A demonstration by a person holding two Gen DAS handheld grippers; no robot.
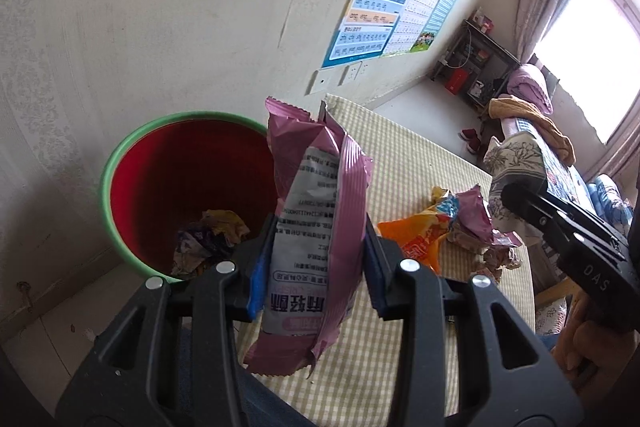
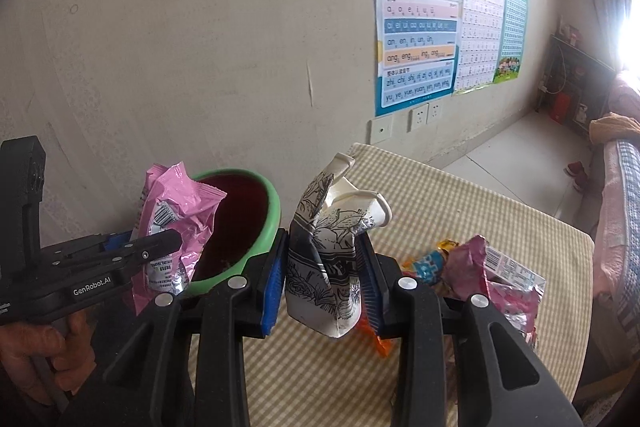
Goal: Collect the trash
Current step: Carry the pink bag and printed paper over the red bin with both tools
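1. your left gripper (image 1: 316, 259): jaws pinching a pink snack wrapper (image 1: 316, 227) across its middle; the blue pads (image 1: 258, 275) press its 2 sides. the wrapper stands roughly upright, printed grey panel toward the camera, its upper end at the rim of the bin.
2. your right gripper (image 2: 322, 279): jaws pinching a crushed paper cup (image 2: 332, 247), white with black line drawing. the cup is folded and tilted, its flattened mouth pointing up and right, held above the table.
3. bin (image 1: 120, 155): red inside, green rim, set on the floor against the wall, just beside the table's left edge. it holds crumpled wrappers (image 1: 212, 235) at the bottom, purple and yellow ones among them.
4. table (image 1: 420, 155): covered in a beige checked cloth, to the right of the bin, its far end near the wall.
5. trash pile (image 2: 472, 267): lying on the table, right of the cup. an orange packet (image 1: 416, 239), a small blue and yellow packet (image 2: 430, 261) and a crumpled pink wrapper (image 2: 500, 279) with a barcode, touching each other.
6. the 2 grippers sit side by side, the left one nearer the bin, the right one over the table.
7. wall: bears 3 charts (image 2: 416, 23) and 3 white sockets (image 2: 418, 117) below them.
8. far right: a dark shelf (image 1: 472, 67) and a bed (image 1: 528, 139) with pink and tan bedding.
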